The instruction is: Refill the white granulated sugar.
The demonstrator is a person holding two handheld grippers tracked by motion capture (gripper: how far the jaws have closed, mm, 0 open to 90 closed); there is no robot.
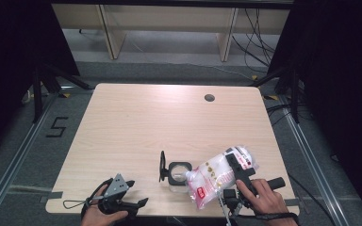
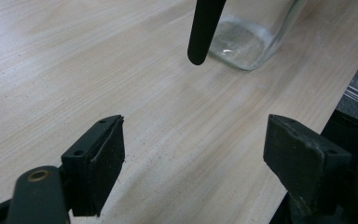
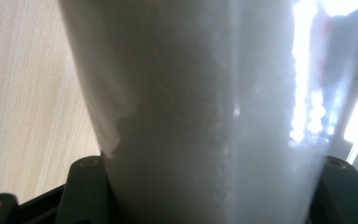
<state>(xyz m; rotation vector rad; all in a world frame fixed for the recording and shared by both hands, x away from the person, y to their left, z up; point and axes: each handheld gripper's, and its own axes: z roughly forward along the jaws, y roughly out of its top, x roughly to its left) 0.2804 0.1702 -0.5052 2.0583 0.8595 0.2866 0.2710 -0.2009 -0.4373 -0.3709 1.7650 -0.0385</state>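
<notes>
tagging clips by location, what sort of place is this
Probably a lab recording bay, not a home: a bare wooden table stands between black curtains, with loose cables on the grey floor and a taped number 5 beside a floor rail.

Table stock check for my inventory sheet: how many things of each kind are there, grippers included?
Grippers: 2, left, right
Bags: 1, plastic bag of white grains
Jars: 1, glass jar, lid open
Total: 4
</notes>
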